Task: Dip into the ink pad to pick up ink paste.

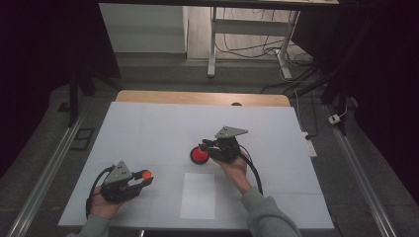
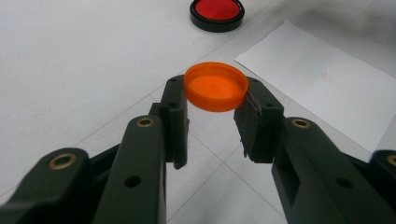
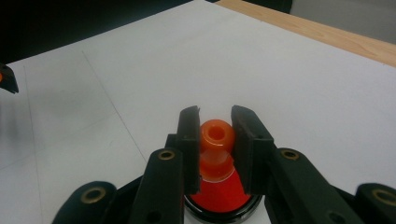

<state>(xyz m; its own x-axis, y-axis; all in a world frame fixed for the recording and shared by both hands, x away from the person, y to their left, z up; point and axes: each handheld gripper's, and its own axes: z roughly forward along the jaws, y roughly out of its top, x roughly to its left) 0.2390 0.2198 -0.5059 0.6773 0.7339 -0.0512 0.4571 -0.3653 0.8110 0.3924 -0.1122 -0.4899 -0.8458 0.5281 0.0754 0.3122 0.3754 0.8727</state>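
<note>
orange cap [image 2: 215, 87] — no lettering, red ink pad [image 1: 199, 155] — unmarked

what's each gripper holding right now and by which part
Left gripper pinches the orange cap by its rim. Right gripper grips the orange stamp by its handle, above the red ink pad.

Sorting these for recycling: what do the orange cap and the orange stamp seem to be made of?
Orange cap: probably moulded plastic, smooth, slightly translucent with a soft sheen. Orange stamp: looks like glossy translucent plastic too, light glowing through its handle. It stands over the red ink pad, whose black rim looks like plastic.
</note>
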